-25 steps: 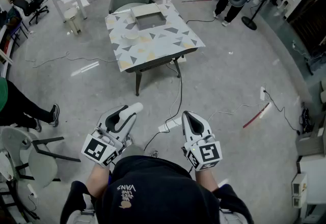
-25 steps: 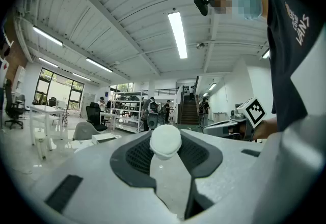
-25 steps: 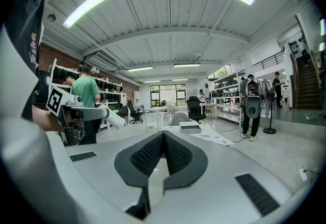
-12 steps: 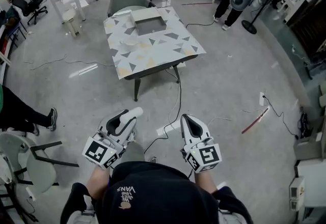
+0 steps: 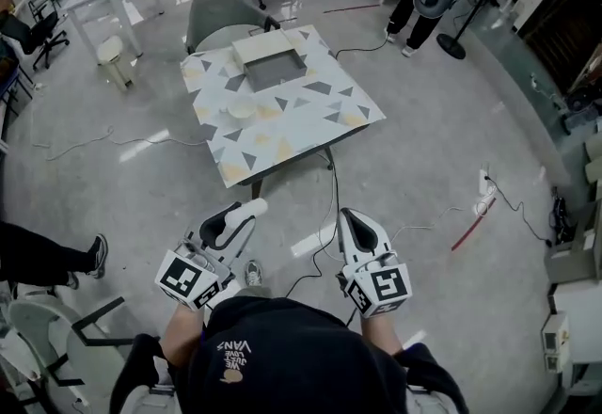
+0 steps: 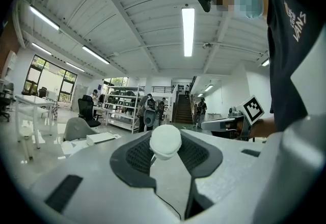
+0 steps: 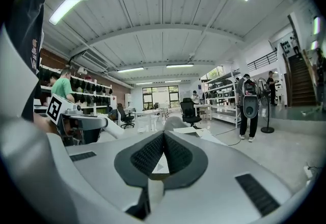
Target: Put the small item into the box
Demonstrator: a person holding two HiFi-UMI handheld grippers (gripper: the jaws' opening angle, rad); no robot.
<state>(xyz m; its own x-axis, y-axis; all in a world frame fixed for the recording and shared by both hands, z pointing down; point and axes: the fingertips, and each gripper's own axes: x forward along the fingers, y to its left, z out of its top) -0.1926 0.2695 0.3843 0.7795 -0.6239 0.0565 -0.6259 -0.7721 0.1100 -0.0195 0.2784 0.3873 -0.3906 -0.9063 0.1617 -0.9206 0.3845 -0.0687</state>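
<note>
table (image 5: 310, 116) nearer, level left gripper (image 5: 245, 212) holding item (image 6: 165, 141)

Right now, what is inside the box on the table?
The box shows only a bare grey floor, with nothing in it. Its near wall may hide a thin strip along that edge.

Counted two grippers: left gripper (image 5: 246, 210), right gripper (image 5: 349, 215). Recorded one table (image 5: 310, 120), one box (image 5: 270, 64) and one pale round object (image 5: 241, 108) upon it. Noted one white round item (image 6: 165, 141) between left jaws.
</note>
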